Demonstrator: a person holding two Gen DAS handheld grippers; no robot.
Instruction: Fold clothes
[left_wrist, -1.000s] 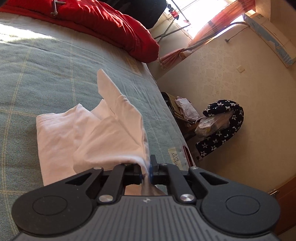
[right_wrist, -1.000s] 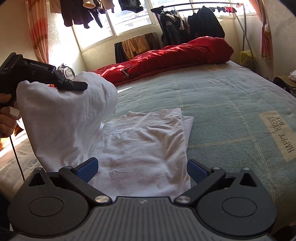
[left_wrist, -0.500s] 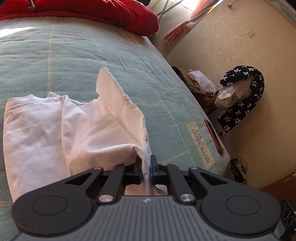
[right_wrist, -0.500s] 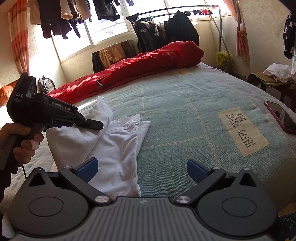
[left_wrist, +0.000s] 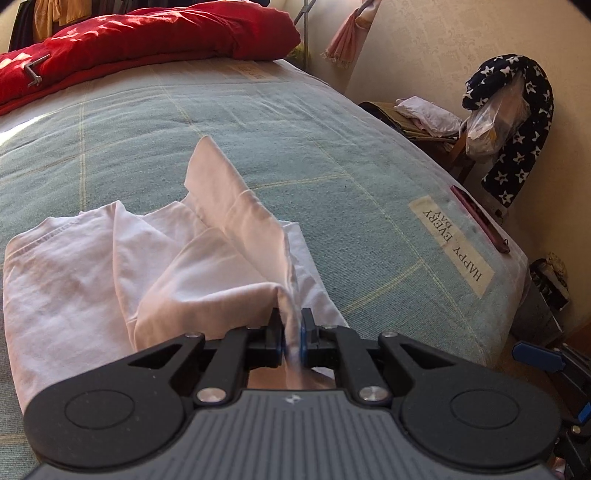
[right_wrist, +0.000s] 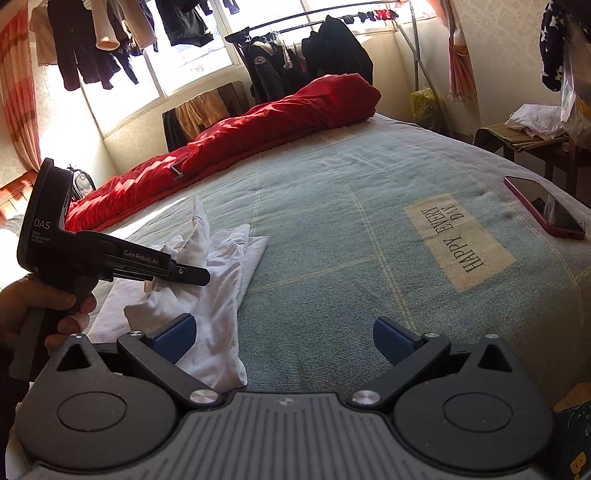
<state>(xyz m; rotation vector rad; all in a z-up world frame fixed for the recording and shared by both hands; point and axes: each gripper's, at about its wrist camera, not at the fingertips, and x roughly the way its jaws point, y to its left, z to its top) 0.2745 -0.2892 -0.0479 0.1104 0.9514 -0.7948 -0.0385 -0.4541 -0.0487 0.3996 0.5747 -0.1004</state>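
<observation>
- The white garment (left_wrist: 110, 280) lies on the bed (left_wrist: 332, 155), on the side of the cover away from the "HAPPY EVERY DAY" patch (left_wrist: 452, 245). Most of it is flat, but one part is lifted up into a ridge.
- In the right wrist view the same garment (right_wrist: 218, 295) is a long, narrow, partly folded shape, and its near end lies just in front of the right tongs.
- The left tongs (left_wrist: 291, 338) are clenched on a fold of the white garment; the cloth is pinched between the two blue pads and goes down behind them.
- In the right wrist view the left tongs (right_wrist: 207, 275) are above the garment, and a hand (right_wrist: 40, 317) holds their grip.
- The right tongs (right_wrist: 284, 334) are released, with the jaws wide apart and nothing between them. They are over the bed cover, between the garment and the patch.
- A phone (right_wrist: 545, 210) in a dark red case lies on the bed just beyond the patch, near the edge.
- A red quilt (right_wrist: 240, 147) is rolled along the far side of the bed, well apart from the garment.
- Behind the quilt, dark clothes (right_wrist: 314, 59) hang on a rack in front of the window.
- Beside the bed, past the phone, a dark cloth with white stars (left_wrist: 517, 147) hangs near the wall.
</observation>
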